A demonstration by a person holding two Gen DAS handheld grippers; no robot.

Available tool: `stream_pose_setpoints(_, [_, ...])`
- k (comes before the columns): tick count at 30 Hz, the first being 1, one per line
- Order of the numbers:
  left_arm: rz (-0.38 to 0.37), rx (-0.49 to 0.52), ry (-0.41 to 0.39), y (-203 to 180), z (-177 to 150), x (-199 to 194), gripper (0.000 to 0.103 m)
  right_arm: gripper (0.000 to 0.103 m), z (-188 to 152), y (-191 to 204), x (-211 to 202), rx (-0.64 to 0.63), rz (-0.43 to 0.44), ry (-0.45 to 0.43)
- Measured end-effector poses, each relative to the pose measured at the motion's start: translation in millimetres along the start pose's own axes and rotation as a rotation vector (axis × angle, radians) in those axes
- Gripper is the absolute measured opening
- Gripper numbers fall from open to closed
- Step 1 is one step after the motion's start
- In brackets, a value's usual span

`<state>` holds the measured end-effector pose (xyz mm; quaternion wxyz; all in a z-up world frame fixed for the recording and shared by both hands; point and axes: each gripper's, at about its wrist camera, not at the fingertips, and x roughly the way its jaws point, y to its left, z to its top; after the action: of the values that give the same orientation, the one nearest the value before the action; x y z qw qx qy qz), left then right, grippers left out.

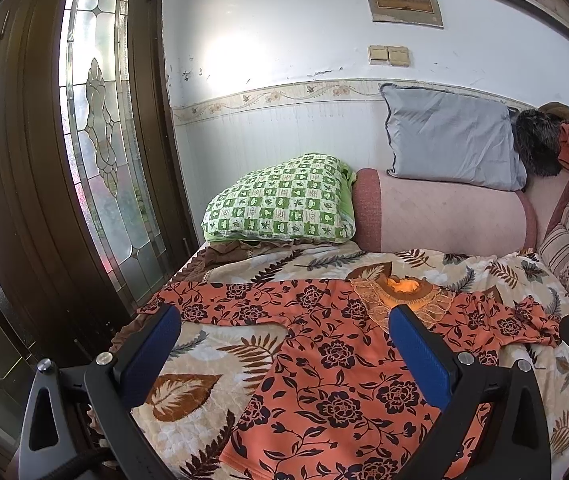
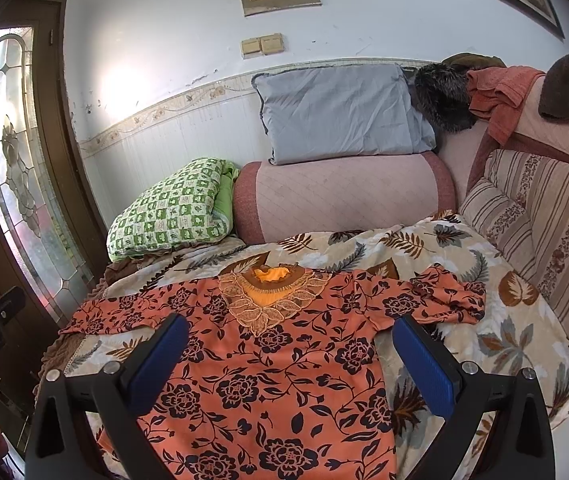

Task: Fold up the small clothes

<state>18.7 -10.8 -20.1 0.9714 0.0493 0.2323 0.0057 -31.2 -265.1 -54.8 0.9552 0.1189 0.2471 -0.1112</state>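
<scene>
Two grippers poised over a floral blouse spread for folding on a bed.

Both the left gripper (image 1: 284, 344) and right gripper (image 2: 290, 346) hang released, jaws wide, above the orange blouse (image 2: 268, 368), which lies flat on the leaf-print blanket (image 2: 516, 344), its long axis running away toward the collar (image 2: 272, 292). The crumpled right sleeve (image 2: 444, 296) sits nearer the right gripper; pillows lie beyond.

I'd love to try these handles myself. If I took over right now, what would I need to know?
Left gripper: open, holding nothing, above the orange floral top.
Right gripper: open, holding nothing, above the same top.
The top lies face up on the leaf-print blanket, lace collar toward the pillows; its left sleeve is stretched out, its right sleeve bunched.
Done: the top is laid out; no fold is made.
Left: smooth the sleeve, fold everything.
</scene>
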Motion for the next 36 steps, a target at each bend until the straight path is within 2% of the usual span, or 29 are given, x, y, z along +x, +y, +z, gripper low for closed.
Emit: stream_pose_setpoints(36, [0.002,0.040,-0.004,-17,3,-8,0.103,0.103,-2,-15,-1,0.026,0.009,0.000])
